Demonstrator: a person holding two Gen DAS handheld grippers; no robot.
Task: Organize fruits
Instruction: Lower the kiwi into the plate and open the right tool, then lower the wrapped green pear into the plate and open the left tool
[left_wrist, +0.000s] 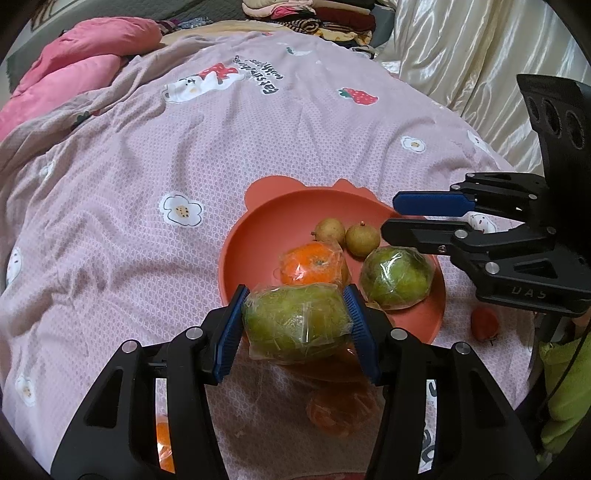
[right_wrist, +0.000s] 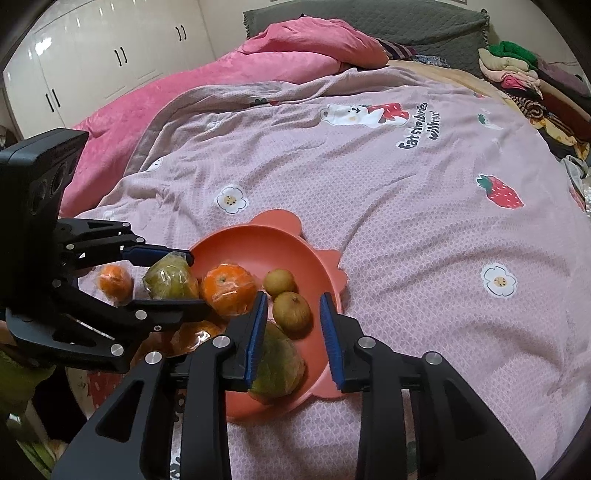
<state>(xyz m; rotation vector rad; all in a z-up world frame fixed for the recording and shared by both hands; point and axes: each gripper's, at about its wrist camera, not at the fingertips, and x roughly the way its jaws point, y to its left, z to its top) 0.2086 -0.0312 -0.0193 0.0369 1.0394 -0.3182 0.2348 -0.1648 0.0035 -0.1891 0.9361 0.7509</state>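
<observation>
Green wrapped fruit (left_wrist: 295, 321) clamped in left hand-held gripper (left_wrist: 295, 323) over orange bowl (left_wrist: 236, 243); right hand-held gripper (right_wrist: 293, 332) apart, empty.

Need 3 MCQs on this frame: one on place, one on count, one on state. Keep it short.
1. Where is the wrapped green fruit held by the left gripper?
A. deep in the bowl's centre
B. over the near rim of the orange bowl
C. on the pink blanket

2. How many small brown round fruits lie in the bowl?
A. two
B. four
C. none

3. What is the state of the right gripper?
A. clamped on an orange
B. out of view
C. open, nothing pressed between its fingers

Answers:
1. B, the left wrist view shows it between the blue pads, at the bowl's near edge.
2. A, two sit side by side behind the wrapped orange.
3. C, the right wrist view shows a gap between its pads, above the second wrapped green fruit that lies in the bowl.
</observation>
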